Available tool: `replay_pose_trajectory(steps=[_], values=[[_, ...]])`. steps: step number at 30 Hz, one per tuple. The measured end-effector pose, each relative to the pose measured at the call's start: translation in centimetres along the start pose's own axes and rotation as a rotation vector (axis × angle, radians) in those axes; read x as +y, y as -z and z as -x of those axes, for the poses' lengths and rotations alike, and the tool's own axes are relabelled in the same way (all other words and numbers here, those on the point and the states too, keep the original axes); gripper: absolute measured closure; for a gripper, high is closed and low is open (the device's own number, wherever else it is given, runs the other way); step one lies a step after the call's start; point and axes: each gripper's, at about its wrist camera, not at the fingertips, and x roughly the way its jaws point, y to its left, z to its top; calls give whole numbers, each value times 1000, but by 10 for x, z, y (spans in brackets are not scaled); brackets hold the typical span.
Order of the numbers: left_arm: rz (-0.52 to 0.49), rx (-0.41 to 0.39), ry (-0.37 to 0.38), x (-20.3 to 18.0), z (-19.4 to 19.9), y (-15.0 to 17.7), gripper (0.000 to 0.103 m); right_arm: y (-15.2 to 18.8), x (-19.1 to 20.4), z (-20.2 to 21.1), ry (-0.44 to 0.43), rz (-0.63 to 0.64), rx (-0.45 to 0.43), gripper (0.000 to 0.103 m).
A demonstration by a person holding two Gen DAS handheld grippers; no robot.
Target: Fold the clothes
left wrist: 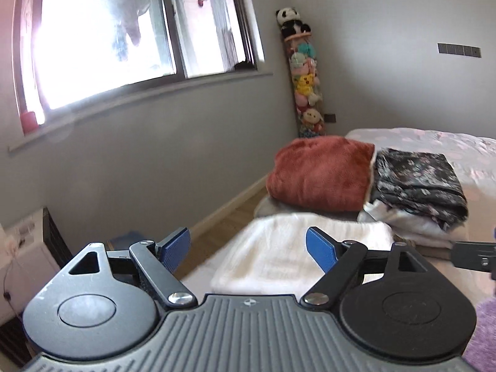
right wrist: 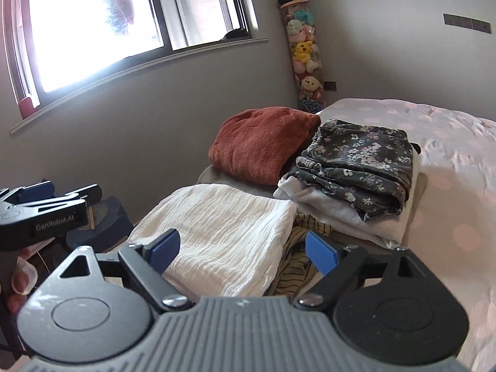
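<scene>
A folded white crinkled cloth (right wrist: 223,232) lies on the near corner of the bed, also in the left wrist view as the white cloth (left wrist: 294,248). Behind it sit a folded rust-red fleece (right wrist: 263,142) and a dark floral garment (right wrist: 359,164) stacked on white clothes (right wrist: 334,214). A striped garment (right wrist: 294,266) peeks out beside the white cloth. My right gripper (right wrist: 241,252) hovers open above the white cloth, nothing between its blue pads. My left gripper (left wrist: 248,249) is open and holds nothing; it shows in the right wrist view as the left gripper (right wrist: 46,198), held by a hand (right wrist: 21,279).
The bed (right wrist: 449,155) with a pale pink spotted cover stretches to the right. A window (left wrist: 124,31) fills the wall at left. A tall column of plush toys (left wrist: 305,77) stands in the corner. Wooden floor (left wrist: 223,223) runs between bed and wall.
</scene>
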Motion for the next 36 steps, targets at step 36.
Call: replay_pose_trajectory(steps=[36], values=[[10, 199, 88, -30, 18, 96, 21, 89, -5, 2, 133, 6, -25, 5]])
